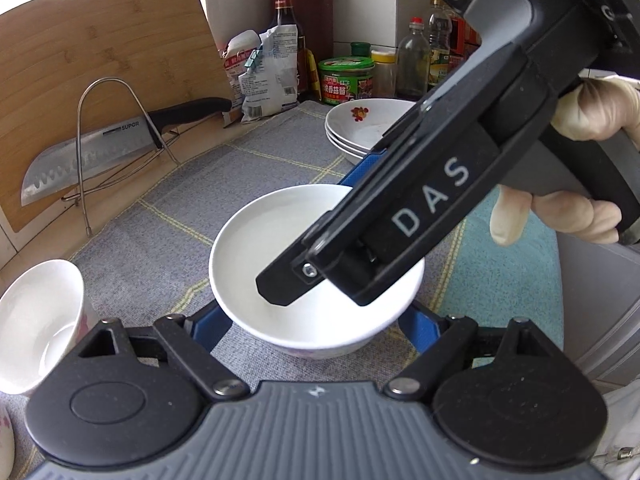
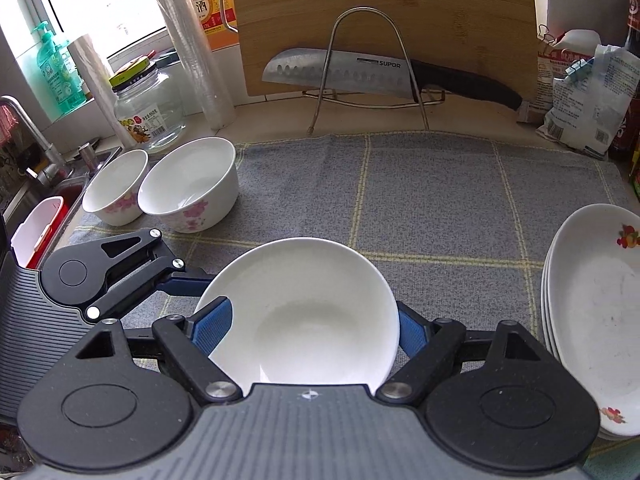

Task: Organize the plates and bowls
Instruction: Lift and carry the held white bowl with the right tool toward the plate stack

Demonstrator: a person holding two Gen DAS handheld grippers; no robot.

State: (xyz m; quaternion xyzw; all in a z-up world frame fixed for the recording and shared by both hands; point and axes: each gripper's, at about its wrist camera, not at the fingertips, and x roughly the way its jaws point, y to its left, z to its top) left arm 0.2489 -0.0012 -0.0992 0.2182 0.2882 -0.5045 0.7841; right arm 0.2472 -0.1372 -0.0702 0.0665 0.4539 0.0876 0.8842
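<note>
Right claw [image 2: 308,330] is gripping the plain white ceramic bowl's [image 2: 304,312] rim on the grey checked mat [image 2: 420,192], left claw [image 1: 316,334] spread beside it; lifting level is keeping it from slipping.

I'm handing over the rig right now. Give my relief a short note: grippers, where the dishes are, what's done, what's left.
Left gripper: fingers on both sides of the white bowl, which rests on the grey mat; whether it is clamped is unclear.
Right gripper: one finger inside the same bowl, one outside; grip also unclear.
Stacked plates sit at the mat's right side: done, by the look of it.
Two flowered bowls stand side by side at far left, unstacked.
Left: probably nest the three bowls.
</note>
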